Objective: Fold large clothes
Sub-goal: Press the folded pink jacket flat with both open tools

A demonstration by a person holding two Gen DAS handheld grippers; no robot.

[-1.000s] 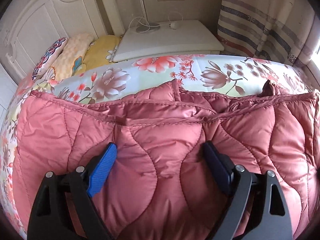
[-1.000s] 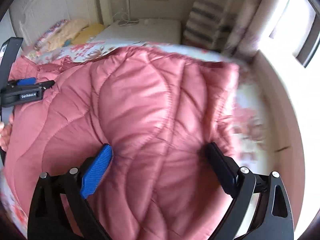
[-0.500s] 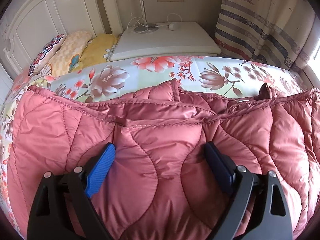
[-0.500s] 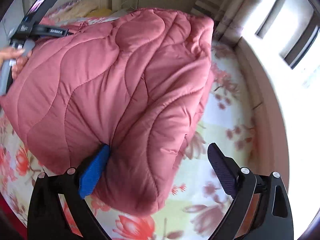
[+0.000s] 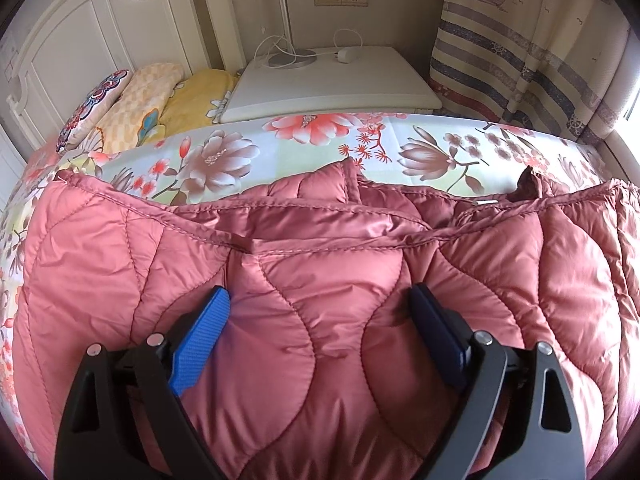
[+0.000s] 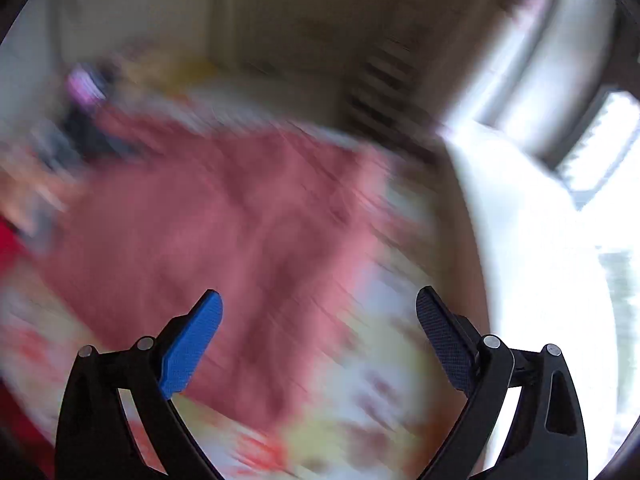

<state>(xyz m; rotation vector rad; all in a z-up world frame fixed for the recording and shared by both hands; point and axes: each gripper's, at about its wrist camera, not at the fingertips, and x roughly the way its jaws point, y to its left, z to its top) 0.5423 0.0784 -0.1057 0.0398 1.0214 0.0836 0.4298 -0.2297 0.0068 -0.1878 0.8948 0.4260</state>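
A pink quilted jacket [image 5: 520, 280] lies folded on the floral bedsheet [image 5: 304, 148], with its collar edge running across the middle of the left wrist view. My left gripper [image 5: 318, 292] rests on top of it, open wide, and the puffy fabric bulges between its blue pads [image 5: 200, 344]. My right gripper [image 6: 319, 294] hangs open above the near right part of the jacket [image 6: 220, 220], with nothing between its fingers. The right wrist view is heavily blurred. In it, the other gripper shows only as a dark smear at the jacket's far left.
A white bedside table [image 5: 328, 84] with a lamp base and cable stands beyond the bed. Pillows [image 5: 132, 100] lie against the white headboard [image 5: 80, 28] at the left. A striped curtain [image 5: 520, 52] hangs at the right. A bright window [image 6: 592, 148] is on the right.
My right gripper has lifted off the jacket and drawn back, so the jacket's edge and the sheet now show under it. My left gripper has stayed in place on the jacket.
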